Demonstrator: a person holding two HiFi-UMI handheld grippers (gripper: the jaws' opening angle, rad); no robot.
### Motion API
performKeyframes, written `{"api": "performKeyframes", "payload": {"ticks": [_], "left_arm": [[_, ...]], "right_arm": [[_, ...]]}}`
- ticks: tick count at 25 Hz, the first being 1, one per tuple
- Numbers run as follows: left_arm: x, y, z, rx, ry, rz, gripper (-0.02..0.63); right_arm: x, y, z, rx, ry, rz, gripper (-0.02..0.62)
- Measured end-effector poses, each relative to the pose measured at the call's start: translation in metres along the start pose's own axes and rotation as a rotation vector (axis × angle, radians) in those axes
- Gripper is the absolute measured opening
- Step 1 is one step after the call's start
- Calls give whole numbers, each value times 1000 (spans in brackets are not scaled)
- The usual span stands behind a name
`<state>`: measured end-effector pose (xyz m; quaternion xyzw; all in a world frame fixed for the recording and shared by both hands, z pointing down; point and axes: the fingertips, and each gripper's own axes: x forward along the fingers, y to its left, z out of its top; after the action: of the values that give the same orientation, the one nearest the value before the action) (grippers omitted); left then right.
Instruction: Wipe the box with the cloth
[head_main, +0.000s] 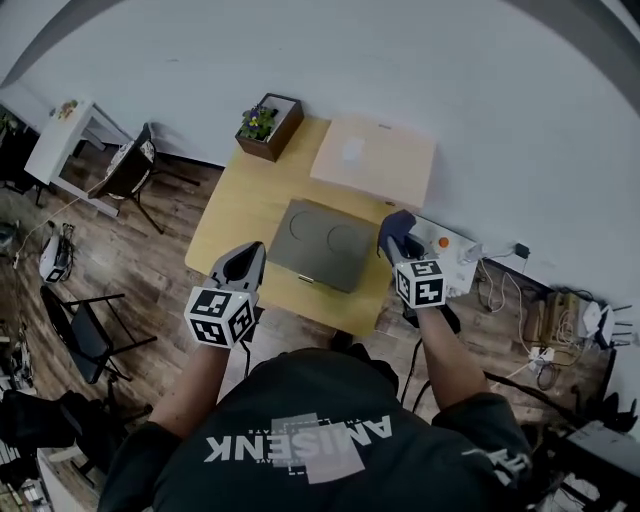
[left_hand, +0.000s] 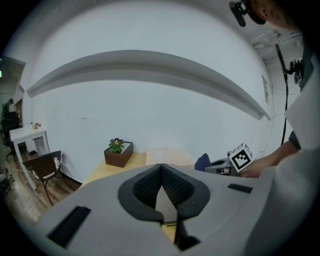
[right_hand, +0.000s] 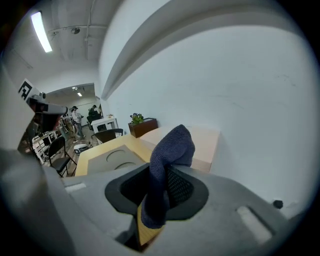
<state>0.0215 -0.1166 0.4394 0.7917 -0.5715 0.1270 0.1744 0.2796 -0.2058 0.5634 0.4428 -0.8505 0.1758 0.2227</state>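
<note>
1. Nearest the person, the left gripper (head_main: 248, 256) hangs by the near left corner of the flat grey box (head_main: 322, 243). Its jaws are pressed together on nothing.
2. The right gripper (head_main: 403, 250) is clamped on a dark blue cloth (head_main: 395, 230), which bunches up above the jaws at the box's right edge. I can't tell whether it touches the box.
3. The box lies mid-table (head_main: 228, 205) between the two grippers, long axis left to right. It sits to the cloth's left, so the wipe likely sweeps leftward.
4. Behind it are a pale box (head_main: 372, 160) and a planter (head_main: 268, 125), near the wall.
</note>
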Motion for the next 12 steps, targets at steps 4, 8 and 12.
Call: {"api": "performKeyframes", "payload": {"ticks": [4,8,12], "left_arm": [[1,7,-11,-36,43,50,2],[0,8,-20,-64,62,81,2],[-1,14,-29,-92,90,113,2]], "right_arm": [[34,-6,-21,2,62,41,80],[59,-11,-45,14,128,55,80],[80,-16,-62,15,174,55,80]]}}
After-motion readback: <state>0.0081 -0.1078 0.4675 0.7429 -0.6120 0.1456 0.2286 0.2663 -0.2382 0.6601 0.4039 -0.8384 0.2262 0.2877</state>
